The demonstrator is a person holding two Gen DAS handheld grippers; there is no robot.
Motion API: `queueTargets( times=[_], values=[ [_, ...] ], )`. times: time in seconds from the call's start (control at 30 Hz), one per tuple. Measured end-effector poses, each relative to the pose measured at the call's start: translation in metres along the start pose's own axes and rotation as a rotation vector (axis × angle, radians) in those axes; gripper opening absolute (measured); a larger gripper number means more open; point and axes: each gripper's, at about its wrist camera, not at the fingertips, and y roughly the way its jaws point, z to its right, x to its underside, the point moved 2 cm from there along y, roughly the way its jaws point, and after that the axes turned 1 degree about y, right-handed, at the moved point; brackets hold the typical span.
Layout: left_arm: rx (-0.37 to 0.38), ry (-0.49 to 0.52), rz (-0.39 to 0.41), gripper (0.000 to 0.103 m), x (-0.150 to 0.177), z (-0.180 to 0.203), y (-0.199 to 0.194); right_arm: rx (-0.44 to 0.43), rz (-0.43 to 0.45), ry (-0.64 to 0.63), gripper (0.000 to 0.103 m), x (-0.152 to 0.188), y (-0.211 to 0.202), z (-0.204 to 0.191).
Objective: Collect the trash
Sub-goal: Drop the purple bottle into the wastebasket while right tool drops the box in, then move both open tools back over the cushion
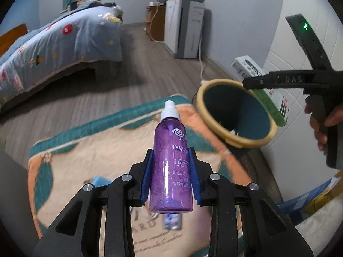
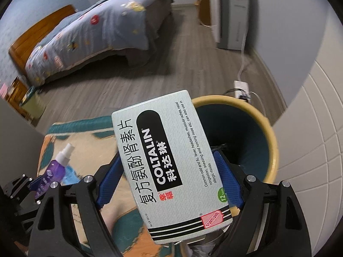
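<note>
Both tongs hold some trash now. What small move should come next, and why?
Probably move the right tongs a little further over the bin, then open them. They grip the medicine box, which already hangs partly above the bin's rim. The left tongs hold the purple bottle over the rug, further from the bin, so that one can follow.

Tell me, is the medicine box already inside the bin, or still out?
Still out. The right tongs hold the medicine box above the bin, in front of its opening.
</note>
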Motion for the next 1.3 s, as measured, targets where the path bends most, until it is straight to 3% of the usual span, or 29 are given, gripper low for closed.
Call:
queueTargets(
  times=[0.3, 0.53, 0.7, 0.77, 0.8, 0.93, 1.07, 1.3],
  values=[
    [0.099, 0.047, -0.044, 0.033, -0.039, 0.050, 0.039, 0.052, -0.041, 0.235, 0.081, 0.015, 0.024, 0.086],
    [0.130, 0.154, -0.110, 0.033, -0.056, 0.101, 0.089, 0.073, -0.066, 0.336, 0.081, 0.026, 0.041, 0.111],
    [0.106, 0.234, -0.069, 0.035, -0.072, 0.119, 0.108, 0.046, 0.013, 0.367, 0.083, 0.016, 0.036, 0.115],
    [0.101, 0.248, -0.031, 0.062, -0.079, 0.120, 0.107, 0.027, 0.073, 0.396, 0.091, 0.009, 0.030, 0.118],
    [0.106, 0.247, -0.019, 0.067, -0.081, 0.119, 0.106, 0.020, 0.092, 0.408, 0.096, 0.006, 0.027, 0.119],
    [0.110, 0.219, -0.008, 0.073, -0.076, 0.106, 0.100, 0.024, 0.099, 0.401, 0.096, 0.004, 0.028, 0.119],
    [0.072, 0.146, 0.002, 0.093, -0.069, 0.084, 0.087, 0.032, 0.069, 0.364, 0.097, 0.006, 0.036, 0.111],
    [-0.030, -0.008, 0.000, 0.095, -0.049, 0.018, 0.045, 0.043, 0.059, 0.272, 0.097, 0.003, 0.030, 0.085]
  ],
)
